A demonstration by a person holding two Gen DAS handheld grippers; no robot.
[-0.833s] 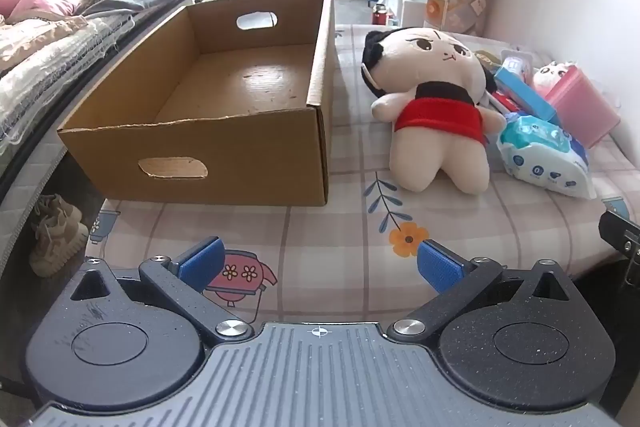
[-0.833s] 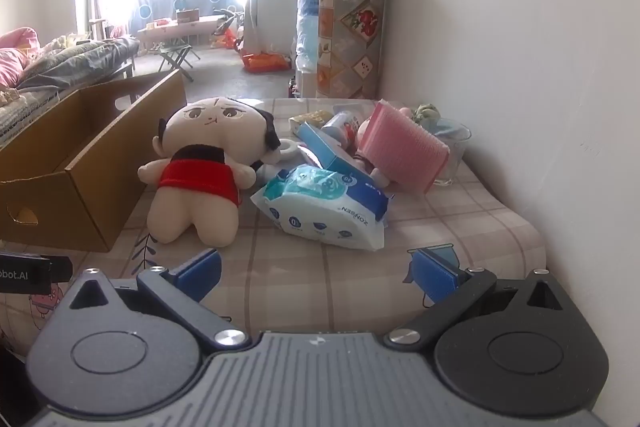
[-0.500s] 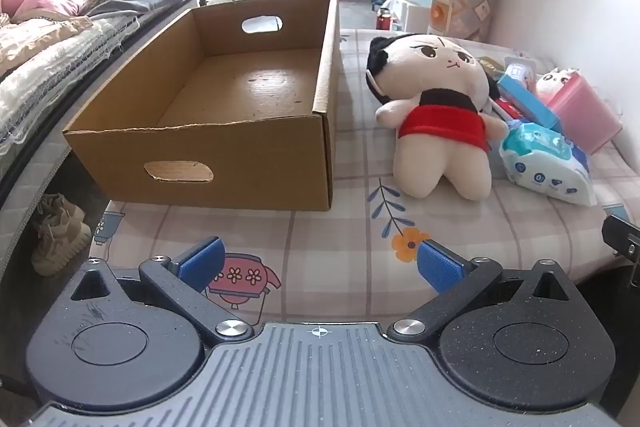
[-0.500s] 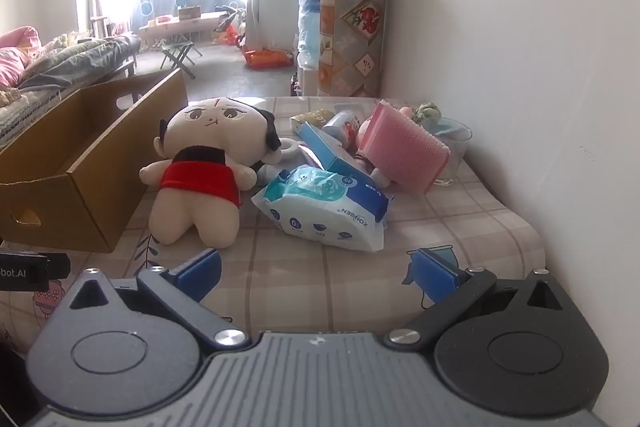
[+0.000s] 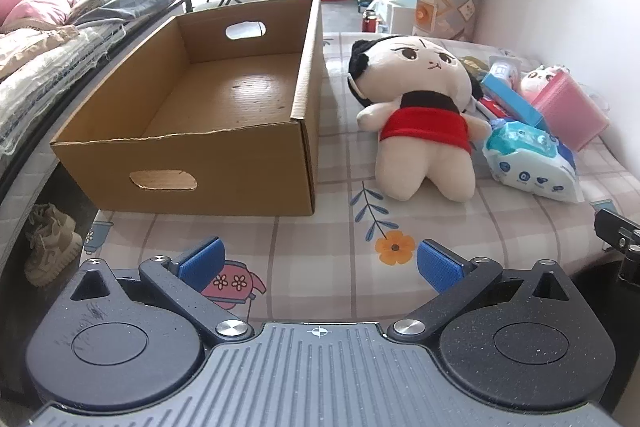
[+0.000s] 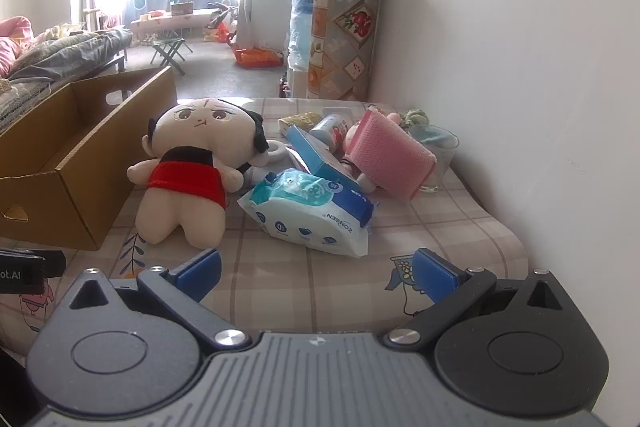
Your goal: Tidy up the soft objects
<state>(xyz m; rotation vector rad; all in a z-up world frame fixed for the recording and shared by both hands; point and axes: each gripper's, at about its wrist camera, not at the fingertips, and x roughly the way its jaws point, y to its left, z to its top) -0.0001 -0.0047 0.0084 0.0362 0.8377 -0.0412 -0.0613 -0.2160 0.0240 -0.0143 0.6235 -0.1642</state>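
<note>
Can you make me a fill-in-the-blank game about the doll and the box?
1. The plush doll wears a ____ top.
2. The cardboard box has ____ inside.
3. The wet wipes pack lies beside the doll, on the side away from the ____.
4. Both the left gripper and right gripper are ____.

Missing words: red; nothing; box; open

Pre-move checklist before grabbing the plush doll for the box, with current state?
1. Left gripper open, holding nothing: ok.
2. Right gripper open, holding nothing: ok.
3. Cardboard box open-topped, nothing inside: ok.
4. Plush doll unobstructed on the near side: ok.
5. Doll clear of neighbours: not ok, wet wipes pack lies against its side.
6. Whether the doll pins items behind it: cannot tell.
</note>
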